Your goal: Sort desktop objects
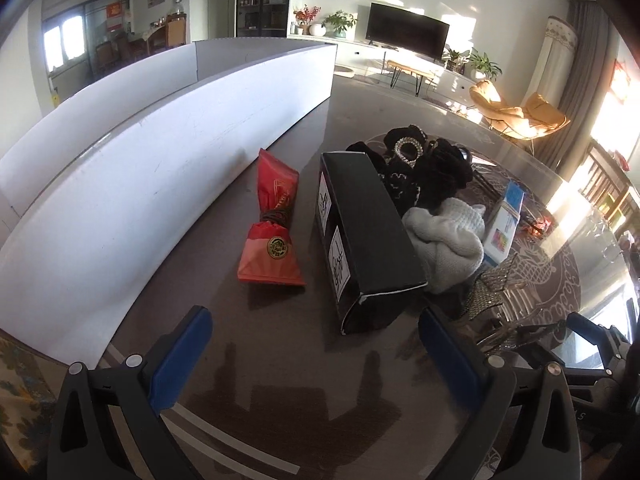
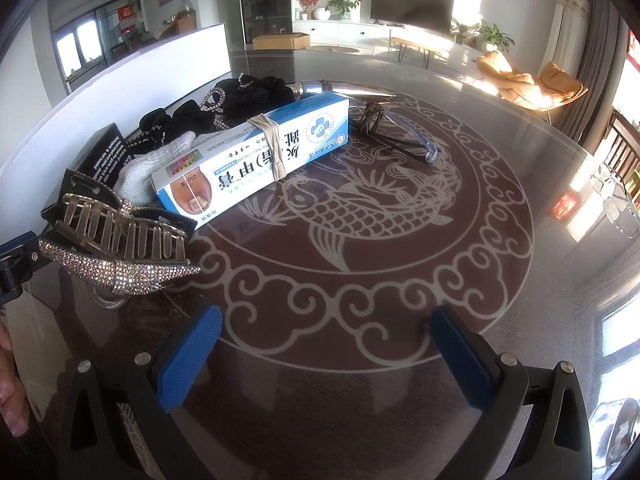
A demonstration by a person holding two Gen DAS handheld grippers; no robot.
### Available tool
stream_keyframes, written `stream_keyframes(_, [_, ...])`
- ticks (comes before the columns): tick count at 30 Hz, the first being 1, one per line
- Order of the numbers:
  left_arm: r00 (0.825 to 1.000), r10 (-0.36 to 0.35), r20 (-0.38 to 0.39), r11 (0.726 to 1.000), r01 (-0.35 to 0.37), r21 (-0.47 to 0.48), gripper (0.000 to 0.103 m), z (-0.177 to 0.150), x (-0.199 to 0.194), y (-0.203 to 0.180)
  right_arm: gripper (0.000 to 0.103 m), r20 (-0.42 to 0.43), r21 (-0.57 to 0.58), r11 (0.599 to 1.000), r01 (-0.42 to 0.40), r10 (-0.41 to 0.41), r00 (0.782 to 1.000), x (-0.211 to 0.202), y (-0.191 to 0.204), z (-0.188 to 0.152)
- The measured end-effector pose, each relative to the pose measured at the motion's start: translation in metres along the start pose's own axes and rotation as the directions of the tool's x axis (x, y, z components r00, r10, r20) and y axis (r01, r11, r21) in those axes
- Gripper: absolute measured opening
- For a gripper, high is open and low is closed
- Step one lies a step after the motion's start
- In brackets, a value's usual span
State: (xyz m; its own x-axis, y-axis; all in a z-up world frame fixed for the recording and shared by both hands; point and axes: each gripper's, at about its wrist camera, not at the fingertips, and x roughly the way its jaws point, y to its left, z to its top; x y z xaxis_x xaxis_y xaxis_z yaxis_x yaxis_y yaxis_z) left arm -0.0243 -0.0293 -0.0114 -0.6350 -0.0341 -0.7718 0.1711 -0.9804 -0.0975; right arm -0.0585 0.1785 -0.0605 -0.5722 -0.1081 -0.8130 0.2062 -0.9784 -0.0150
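- The left gripper (image 1: pixel 316 354) hangs wide open and empty; the black box (image 1: pixel 370 236) lies at centre frame just beyond the jaws, the red packet (image 1: pixel 276 220) to its left.
- The right gripper (image 2: pixel 326 354) gapes empty too; the rhinestone hair claw (image 2: pixel 116 246) sits at left, outside the jaws, the blue-white ointment box (image 2: pixel 256 156) above it.

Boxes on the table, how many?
2. The long black box lies mid-table beside the red packet. The blue-and-white box, bound with a rubber band, leans on the pile of black and white fabric. The pile may hide more.
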Motion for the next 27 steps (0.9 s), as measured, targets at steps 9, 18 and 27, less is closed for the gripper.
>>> stream_keyframes(9, [0.999, -0.012, 0.039, 0.999, 0.014, -0.050, 0.103, 0.038, 0.000, 0.005, 0.103, 0.000, 0.000, 1.000, 0.000, 0.000, 1.000, 0.000, 0.000, 0.000])
stream_keyframes(18, [0.981, 0.192, 0.000, 0.979, -0.192, -0.071, 0.103, 0.039, 0.004, 0.038, 0.103, 0.000, 0.000, 1.000, 0.000, 0.000, 1.000, 0.000, 0.000, 0.000])
stream_keyframes(27, [0.973, 0.227, -0.043, 0.974, -0.228, -0.007, 0.103, 0.024, 0.026, 0.028, 0.103, 0.000, 0.000, 1.000, 0.000, 0.000, 1.000, 0.000, 0.000, 0.000])
